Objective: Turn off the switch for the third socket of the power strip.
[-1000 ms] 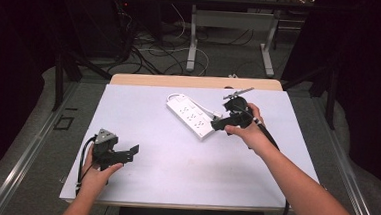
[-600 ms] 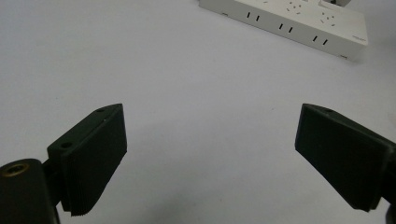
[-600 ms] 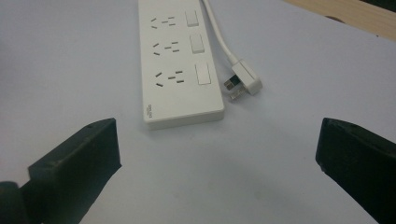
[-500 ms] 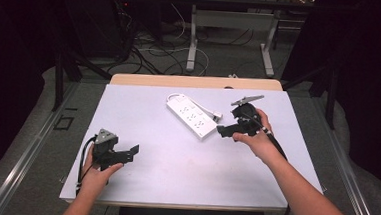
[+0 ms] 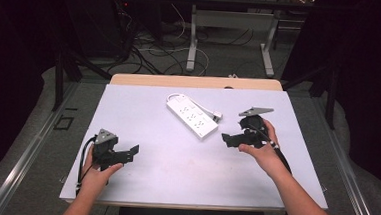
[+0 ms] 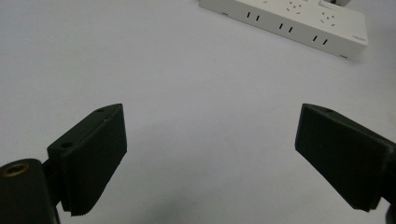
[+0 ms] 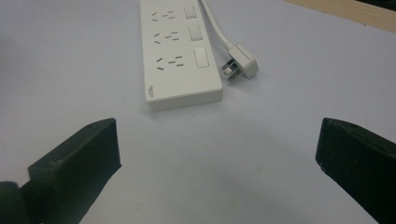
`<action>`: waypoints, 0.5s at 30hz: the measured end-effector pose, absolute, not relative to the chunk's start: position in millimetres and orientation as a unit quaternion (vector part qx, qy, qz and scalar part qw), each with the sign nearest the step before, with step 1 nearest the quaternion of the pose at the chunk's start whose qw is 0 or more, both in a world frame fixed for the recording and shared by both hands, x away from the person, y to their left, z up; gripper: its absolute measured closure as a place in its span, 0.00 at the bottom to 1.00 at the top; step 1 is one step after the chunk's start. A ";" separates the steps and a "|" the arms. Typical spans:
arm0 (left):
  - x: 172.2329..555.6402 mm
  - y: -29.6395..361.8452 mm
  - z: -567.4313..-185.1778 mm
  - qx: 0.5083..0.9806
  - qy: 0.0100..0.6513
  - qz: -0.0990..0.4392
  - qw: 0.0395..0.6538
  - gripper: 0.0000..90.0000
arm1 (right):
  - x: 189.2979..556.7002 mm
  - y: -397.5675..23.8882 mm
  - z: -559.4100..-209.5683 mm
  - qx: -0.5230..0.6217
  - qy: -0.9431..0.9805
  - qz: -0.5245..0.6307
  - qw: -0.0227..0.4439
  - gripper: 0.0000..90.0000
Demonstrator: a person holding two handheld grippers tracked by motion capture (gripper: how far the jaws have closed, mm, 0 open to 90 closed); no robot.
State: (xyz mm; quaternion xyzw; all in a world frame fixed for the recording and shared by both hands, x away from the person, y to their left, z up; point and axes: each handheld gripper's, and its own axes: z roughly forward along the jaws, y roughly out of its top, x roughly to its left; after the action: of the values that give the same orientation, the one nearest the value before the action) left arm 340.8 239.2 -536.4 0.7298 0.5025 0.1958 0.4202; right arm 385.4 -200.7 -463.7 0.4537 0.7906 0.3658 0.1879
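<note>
Power strip (image 5: 192, 117) mid-table, both claws wide, bare mat (image 5: 185, 167) btwn.

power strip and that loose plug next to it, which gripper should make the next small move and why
Probably the right gripper: ease it forward toward the plug. Its jaws stand wide open and empty, facing the power strip, and the plug lies loose on the table beside the strip. The left gripper, also open, sits farther off.

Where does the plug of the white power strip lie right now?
In the right gripper view, the plug lies on the table just right of the power strip, ahead of the open right gripper.
</note>
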 end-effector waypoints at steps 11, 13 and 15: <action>340.7 238.6 -536.5 0.731 0.503 0.195 0.419 0.10 | 369.9 -218.8 -484.0 0.460 0.785 0.368 0.191 0.00; 340.7 238.6 -536.6 0.730 0.503 0.195 0.419 0.10 | 368.0 -223.0 -487.5 0.462 0.784 0.367 0.193 0.00; 340.7 238.6 -536.4 0.731 0.503 0.194 0.418 0.10 | 366.0 -227.1 -491.3 0.465 0.783 0.366 0.192 0.00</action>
State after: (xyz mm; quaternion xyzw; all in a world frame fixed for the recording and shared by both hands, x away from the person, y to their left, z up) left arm 340.7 238.6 -536.4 0.7312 0.5028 0.1943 0.4181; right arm 366.0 -227.1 -491.3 0.4652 0.7828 0.3659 0.1920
